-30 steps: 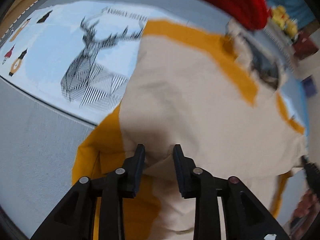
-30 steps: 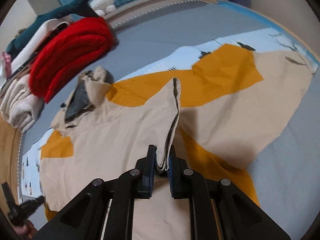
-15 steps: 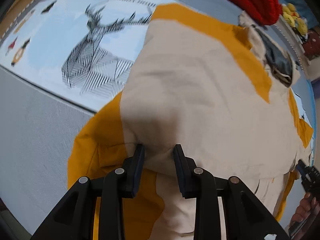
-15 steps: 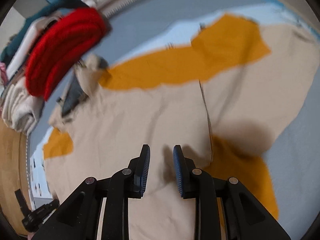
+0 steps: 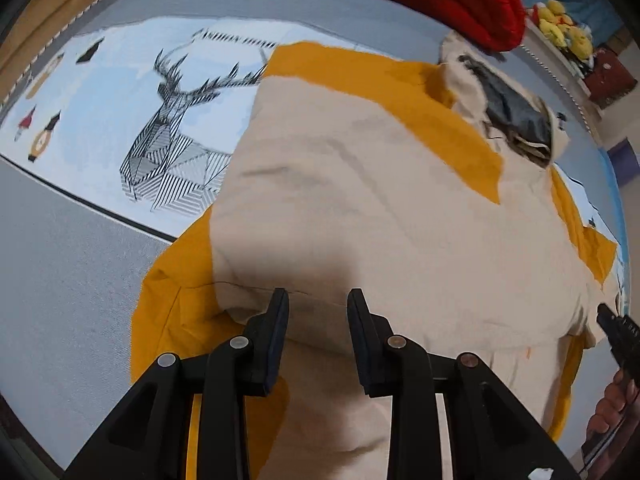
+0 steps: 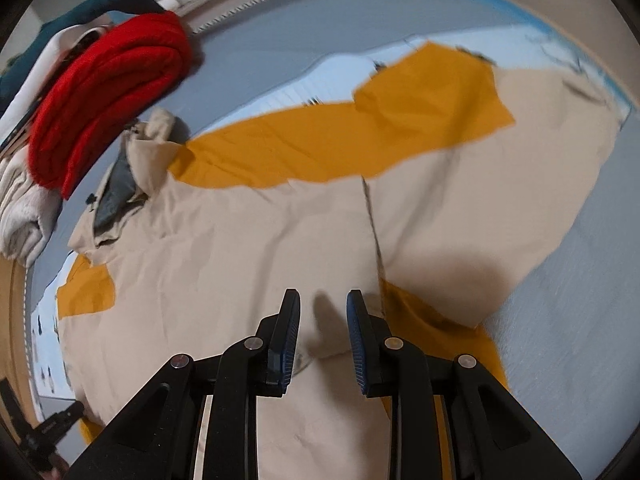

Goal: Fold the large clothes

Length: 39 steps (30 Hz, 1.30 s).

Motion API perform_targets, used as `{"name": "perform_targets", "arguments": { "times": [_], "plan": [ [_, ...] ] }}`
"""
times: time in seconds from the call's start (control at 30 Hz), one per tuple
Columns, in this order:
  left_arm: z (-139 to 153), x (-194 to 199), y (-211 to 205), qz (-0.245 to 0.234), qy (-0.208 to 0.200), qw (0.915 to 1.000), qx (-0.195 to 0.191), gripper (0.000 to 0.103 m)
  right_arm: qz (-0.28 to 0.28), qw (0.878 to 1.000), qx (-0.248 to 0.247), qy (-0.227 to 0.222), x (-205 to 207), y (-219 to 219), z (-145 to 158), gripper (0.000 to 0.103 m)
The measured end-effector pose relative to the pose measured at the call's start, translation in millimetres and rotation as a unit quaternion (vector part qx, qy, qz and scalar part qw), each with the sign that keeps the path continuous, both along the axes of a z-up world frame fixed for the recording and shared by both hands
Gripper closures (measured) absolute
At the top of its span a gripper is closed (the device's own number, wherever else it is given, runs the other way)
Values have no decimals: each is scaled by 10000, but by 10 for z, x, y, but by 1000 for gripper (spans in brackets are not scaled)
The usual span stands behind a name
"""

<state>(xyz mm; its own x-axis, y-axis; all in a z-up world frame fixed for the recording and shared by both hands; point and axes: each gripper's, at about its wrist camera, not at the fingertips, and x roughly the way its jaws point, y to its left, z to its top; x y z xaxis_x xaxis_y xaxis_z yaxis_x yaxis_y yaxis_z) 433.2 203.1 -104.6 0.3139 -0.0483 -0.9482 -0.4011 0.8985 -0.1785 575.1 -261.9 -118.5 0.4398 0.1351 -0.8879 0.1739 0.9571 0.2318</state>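
A: Jacket point(image 6: 248, 264): beige and orange, spread flat on the mat point(image 5: 104, 128), sleeve folded across; long axis runs away from us.

B: Left fingers point(image 5: 318, 332) and right fingers point(image 6: 323, 330) released, empty; we judge both equally near the hem.

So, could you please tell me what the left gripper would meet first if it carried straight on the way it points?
Most likely the beige panel of the beige-and-mustard jacket: the open left gripper points right at that cloth, with nothing between them. How far above it the gripper hovers is unclear.
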Motion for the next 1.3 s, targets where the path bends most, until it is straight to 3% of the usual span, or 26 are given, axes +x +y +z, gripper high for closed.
{"name": "perform_targets", "arguments": {
  "times": [0.33,0.8,1.07,1.3],
  "plan": [
    [273,-65,-500,-443,-377,9976,367,74,868,9869,-748,-1132,-292,422,605,77],
    [376,-400,-933,-811,-527,9936,591,74,1147,9726,-916,-1803,-783,397,979,77],
    [361,-430,-1095,-931,-544,9923,603,74,647,9768,-689,-1919,-851,-12,1079,77],
    [306,-318,-1257,-1118,-505,9908,575,74,278,9801,-783,-1804,-711,-680,1061,77]
  ]
}}
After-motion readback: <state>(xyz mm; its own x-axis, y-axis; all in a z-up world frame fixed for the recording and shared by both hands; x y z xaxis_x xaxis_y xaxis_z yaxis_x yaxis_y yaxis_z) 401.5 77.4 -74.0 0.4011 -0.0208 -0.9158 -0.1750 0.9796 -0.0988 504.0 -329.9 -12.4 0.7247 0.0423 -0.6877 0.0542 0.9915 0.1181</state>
